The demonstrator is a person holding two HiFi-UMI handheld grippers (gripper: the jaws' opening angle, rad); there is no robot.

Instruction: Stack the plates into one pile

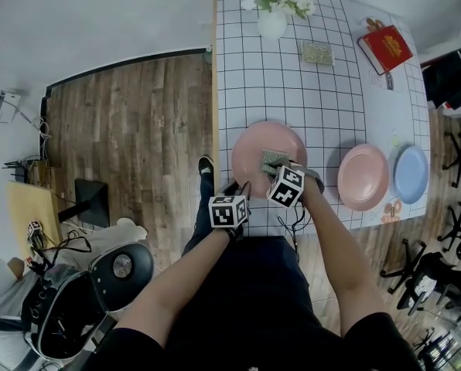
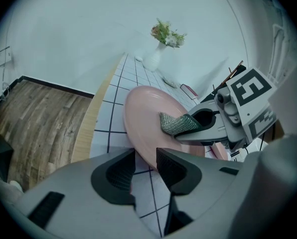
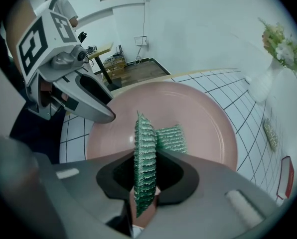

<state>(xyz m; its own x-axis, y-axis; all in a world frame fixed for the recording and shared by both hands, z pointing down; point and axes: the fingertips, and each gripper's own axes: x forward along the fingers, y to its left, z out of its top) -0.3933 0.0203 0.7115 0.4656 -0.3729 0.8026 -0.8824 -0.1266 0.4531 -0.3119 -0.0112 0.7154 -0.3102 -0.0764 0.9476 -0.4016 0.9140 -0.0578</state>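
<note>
A large pink plate (image 1: 255, 149) (image 2: 148, 116) (image 3: 198, 118) lies near the front edge of the white grid-patterned table (image 1: 292, 91). My left gripper (image 1: 239, 191) (image 2: 144, 164) (image 3: 106, 114) has the plate's near-left rim between its jaws and is shut on it. My right gripper (image 1: 275, 168) (image 3: 146, 159) (image 2: 188, 127) hangs over the plate's middle. It is shut on a folded green scouring pad (image 1: 272, 158) (image 3: 145, 143) (image 2: 174, 124), whose free end rests on the plate. A smaller pink plate (image 1: 363, 176) and a blue plate (image 1: 411, 173) lie side by side to the right.
A white vase of flowers (image 1: 273, 20) (image 2: 156, 59), a small speckled pad (image 1: 317, 53) and a red box (image 1: 385, 48) sit at the far end of the table. The table's left edge (image 1: 214, 91) borders wooden floor. A black chair (image 1: 122, 267) stands at lower left.
</note>
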